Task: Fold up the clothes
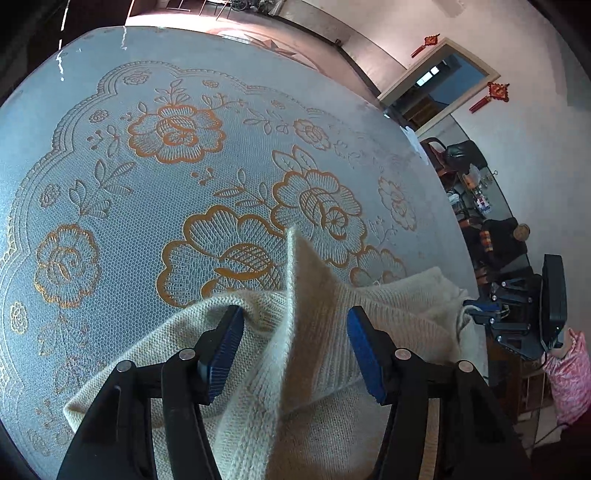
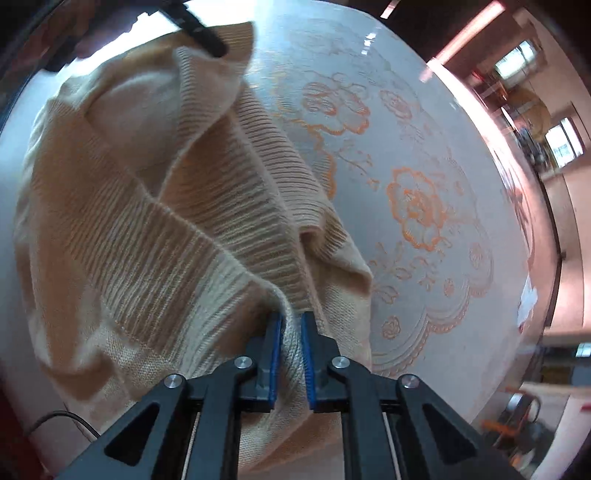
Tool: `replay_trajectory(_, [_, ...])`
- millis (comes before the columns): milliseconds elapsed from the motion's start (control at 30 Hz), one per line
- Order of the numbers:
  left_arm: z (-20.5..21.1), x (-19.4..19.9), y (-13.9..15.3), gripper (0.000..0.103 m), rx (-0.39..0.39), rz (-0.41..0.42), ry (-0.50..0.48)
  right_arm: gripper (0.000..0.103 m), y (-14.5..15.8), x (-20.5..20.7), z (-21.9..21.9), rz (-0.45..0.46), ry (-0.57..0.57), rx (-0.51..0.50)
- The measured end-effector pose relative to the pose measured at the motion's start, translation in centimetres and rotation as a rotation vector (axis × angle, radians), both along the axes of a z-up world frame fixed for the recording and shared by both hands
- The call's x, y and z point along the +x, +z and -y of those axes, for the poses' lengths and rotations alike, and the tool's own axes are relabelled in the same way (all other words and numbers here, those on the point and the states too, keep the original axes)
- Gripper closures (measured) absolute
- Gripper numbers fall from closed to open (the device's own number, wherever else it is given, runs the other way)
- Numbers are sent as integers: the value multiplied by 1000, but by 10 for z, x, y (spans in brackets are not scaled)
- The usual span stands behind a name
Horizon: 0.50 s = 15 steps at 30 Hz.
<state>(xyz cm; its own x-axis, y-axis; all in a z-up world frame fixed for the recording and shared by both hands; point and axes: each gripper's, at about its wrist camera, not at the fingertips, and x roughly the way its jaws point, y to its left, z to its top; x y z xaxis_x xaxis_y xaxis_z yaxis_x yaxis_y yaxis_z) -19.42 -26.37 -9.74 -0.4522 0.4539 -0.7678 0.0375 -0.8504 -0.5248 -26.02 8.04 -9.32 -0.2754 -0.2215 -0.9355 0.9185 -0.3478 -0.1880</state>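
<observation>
A cream knitted sweater (image 2: 155, 206) lies bunched, not neatly folded, on the floral surface (image 1: 147, 155), its ribbed edge pinched by the right gripper (image 2: 291, 354), the left gripper (image 1: 295, 354) spread around a raised ridge.

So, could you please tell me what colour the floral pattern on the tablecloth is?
Orange flower outlines on the pale lace-like tablecloth, clearest in the left wrist view.

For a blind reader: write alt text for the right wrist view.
The right gripper is shut on a ribbed edge of a cream knit sweater, which lies bunched over the left side of a round table with an orange flower-patterned cover. At top left the left gripper is on the sweater's far part; a blurred room lies beyond.
</observation>
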Motion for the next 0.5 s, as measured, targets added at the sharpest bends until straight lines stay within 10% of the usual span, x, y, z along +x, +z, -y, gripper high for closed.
replay_trajectory(133, [5, 10, 5, 76, 24, -35, 42, 97, 8, -26, -36, 78, -256, -151])
replay_trajectory(400, [23, 21, -3, 87, 22, -45, 166, 97, -13, -74, -132, 328, -809, -473])
replay_trajectory(500, [24, 22, -6, 87, 53, -31, 164, 97, -23, -80, -142, 352, -860, -509])
